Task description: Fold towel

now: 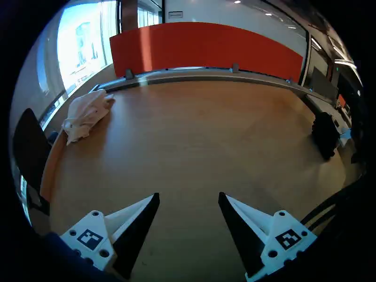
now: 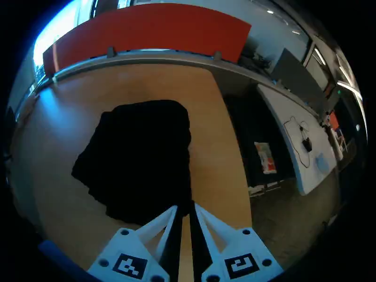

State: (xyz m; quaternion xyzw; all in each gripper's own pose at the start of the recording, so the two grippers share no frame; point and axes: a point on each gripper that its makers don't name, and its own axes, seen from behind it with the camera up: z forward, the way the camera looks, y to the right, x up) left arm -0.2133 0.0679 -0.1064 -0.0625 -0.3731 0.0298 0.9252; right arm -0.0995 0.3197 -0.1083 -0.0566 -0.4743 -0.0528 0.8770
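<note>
Wooden table (image 1: 197, 136), orange partition (image 1: 207, 47), bright window (image 1: 80, 42) behind.

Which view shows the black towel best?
The right gripper view: the black towel lies large and spread out on the table. The left gripper view shows what seems to be the same towel as a small dark heap, far off at the right.

The left gripper view rides behind the left gripper (image 1: 188, 194), low over the wooden table (image 1: 197, 136). It faces forward across the tabletop to the orange panel (image 1: 207, 47) at the far edge, with windows off to the gripper's left. The right gripper view sits behind the right gripper (image 2: 185, 206), tilted down and close over the black towel (image 2: 136, 160) just ahead of its fingertips. Both views share the tabletop and the orange panel.
</note>
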